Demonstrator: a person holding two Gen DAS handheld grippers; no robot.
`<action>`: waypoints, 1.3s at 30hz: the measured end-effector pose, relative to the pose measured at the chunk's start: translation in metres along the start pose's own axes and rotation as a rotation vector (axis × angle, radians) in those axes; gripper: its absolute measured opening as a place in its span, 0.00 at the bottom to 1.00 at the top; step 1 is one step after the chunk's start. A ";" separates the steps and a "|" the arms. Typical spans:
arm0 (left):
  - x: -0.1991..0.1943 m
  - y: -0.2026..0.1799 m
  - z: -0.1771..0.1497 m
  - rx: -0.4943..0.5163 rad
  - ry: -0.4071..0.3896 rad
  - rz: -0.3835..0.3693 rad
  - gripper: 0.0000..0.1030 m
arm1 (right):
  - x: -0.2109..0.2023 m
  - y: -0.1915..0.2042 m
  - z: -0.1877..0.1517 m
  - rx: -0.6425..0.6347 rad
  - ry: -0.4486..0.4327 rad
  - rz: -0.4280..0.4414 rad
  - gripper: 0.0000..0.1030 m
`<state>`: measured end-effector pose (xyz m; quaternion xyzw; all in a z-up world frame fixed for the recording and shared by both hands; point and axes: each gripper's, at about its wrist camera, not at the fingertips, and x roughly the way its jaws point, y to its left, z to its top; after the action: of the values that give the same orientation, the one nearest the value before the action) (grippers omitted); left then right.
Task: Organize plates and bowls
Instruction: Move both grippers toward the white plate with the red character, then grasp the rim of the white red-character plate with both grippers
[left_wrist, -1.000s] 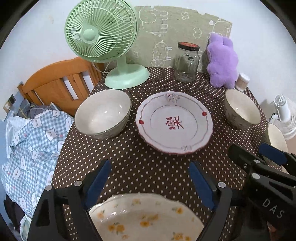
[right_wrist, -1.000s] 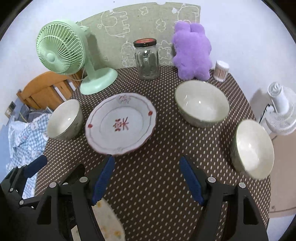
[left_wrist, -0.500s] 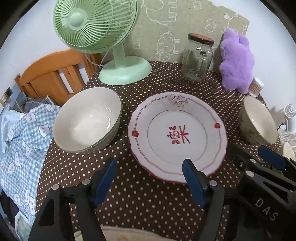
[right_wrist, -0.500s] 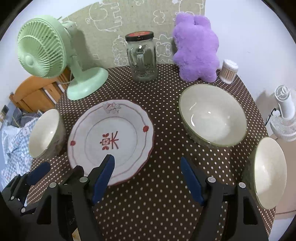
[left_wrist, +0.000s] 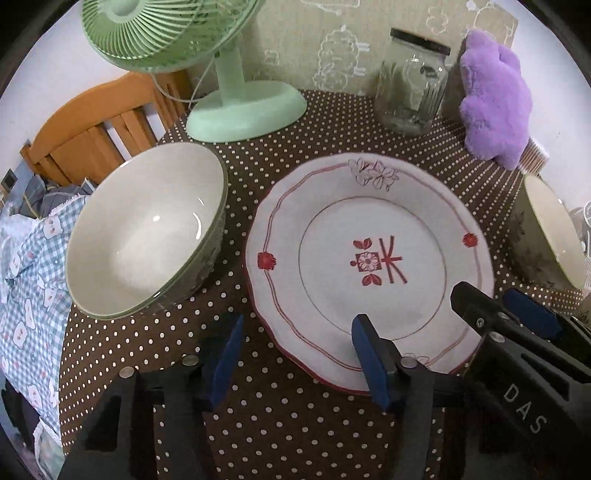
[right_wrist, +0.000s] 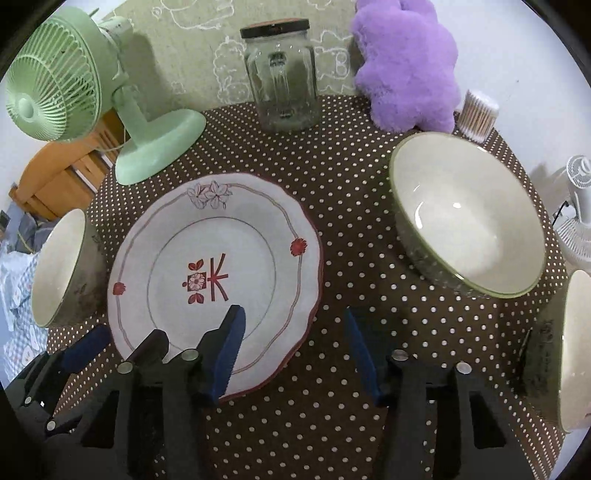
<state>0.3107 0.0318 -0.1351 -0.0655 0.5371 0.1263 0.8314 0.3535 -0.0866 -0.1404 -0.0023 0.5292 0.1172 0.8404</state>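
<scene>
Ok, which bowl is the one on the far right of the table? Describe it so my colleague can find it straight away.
Start at the purple plush toy at the back of the polka-dot table. In front of it sits a large bowl; go further right, to the table's edge. The bowl there is cut off by the frame, and unlike its neighbour shows its dark speckled outer wall.

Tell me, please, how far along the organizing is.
Nothing looks stacked yet. Both the left gripper and the right gripper are open at the near rim of the red-patterned plate, holding nothing. The three bowls sit separate on the table.
</scene>
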 end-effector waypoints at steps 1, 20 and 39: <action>0.002 0.000 0.001 0.000 0.003 -0.003 0.57 | 0.003 0.001 0.000 0.002 0.010 -0.003 0.52; 0.000 -0.001 -0.003 0.005 0.031 -0.039 0.43 | 0.014 0.001 -0.004 0.016 0.062 -0.002 0.32; -0.023 -0.024 -0.047 0.092 0.086 -0.059 0.45 | -0.016 -0.030 -0.050 0.082 0.137 0.019 0.32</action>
<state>0.2670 -0.0060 -0.1344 -0.0485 0.5754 0.0742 0.8131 0.3083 -0.1250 -0.1518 0.0291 0.5898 0.1030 0.8005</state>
